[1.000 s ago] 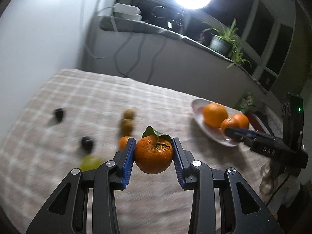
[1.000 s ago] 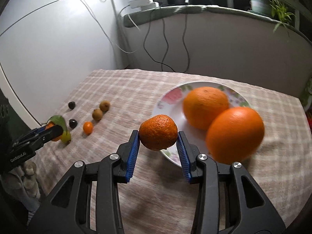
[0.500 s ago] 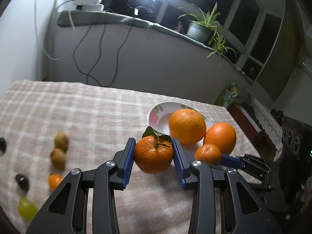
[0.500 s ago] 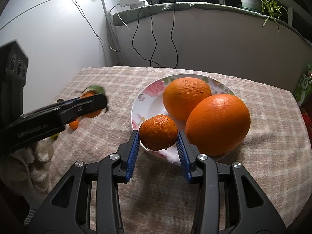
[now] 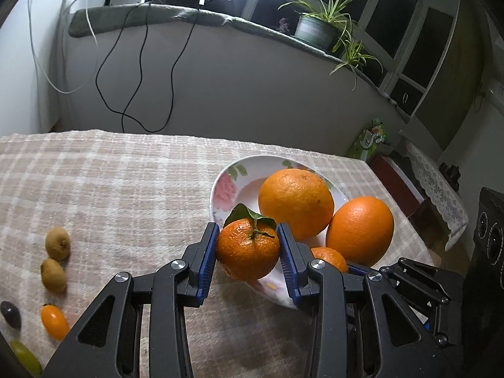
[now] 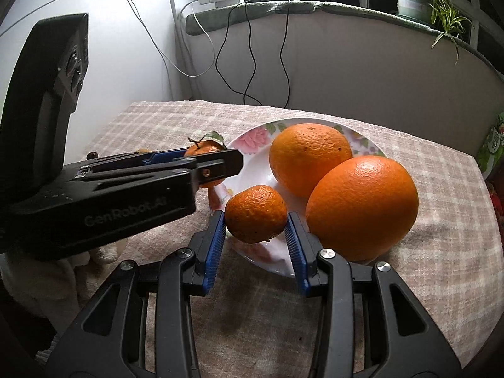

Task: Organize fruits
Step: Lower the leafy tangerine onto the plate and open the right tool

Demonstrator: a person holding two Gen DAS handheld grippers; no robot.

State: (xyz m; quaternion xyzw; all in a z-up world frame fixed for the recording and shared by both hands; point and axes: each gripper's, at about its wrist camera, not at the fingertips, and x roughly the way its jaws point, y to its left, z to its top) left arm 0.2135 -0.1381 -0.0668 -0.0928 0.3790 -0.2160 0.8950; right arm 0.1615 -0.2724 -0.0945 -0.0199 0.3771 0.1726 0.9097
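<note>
Two large oranges [image 6: 310, 157] already on floral plate [image 5: 226, 176]. Left gripper [image 5: 249, 252] jaws clamped on leafy mandarin [image 5: 248, 253], at plate's near rim. Right gripper [image 6: 255, 220] jaws clamped on plain mandarin [image 6: 255, 213], over plate. Neither released. Left on tabletop [image 5: 110, 189]: two kiwis [image 5: 57, 244], kumquat [image 5: 54, 321], dark grape [image 5: 11, 314], green grape [image 5: 26, 357].

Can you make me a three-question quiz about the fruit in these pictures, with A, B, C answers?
1. Where are the two big oranges?
A. on the plate
B. on the windowsill
C. on the floor

2. How many brown kiwis lie on the cloth?
A. two
B. five
C. none

3. What is the left gripper doing?
A. hanging open
B. holding a leafy mandarin
C. holding a grape

Answers:
1 A, both sit inside the flowered rim.
2 A, two lie side by side at the left.
3 B, its blue fingers press the mandarin's sides.
</note>
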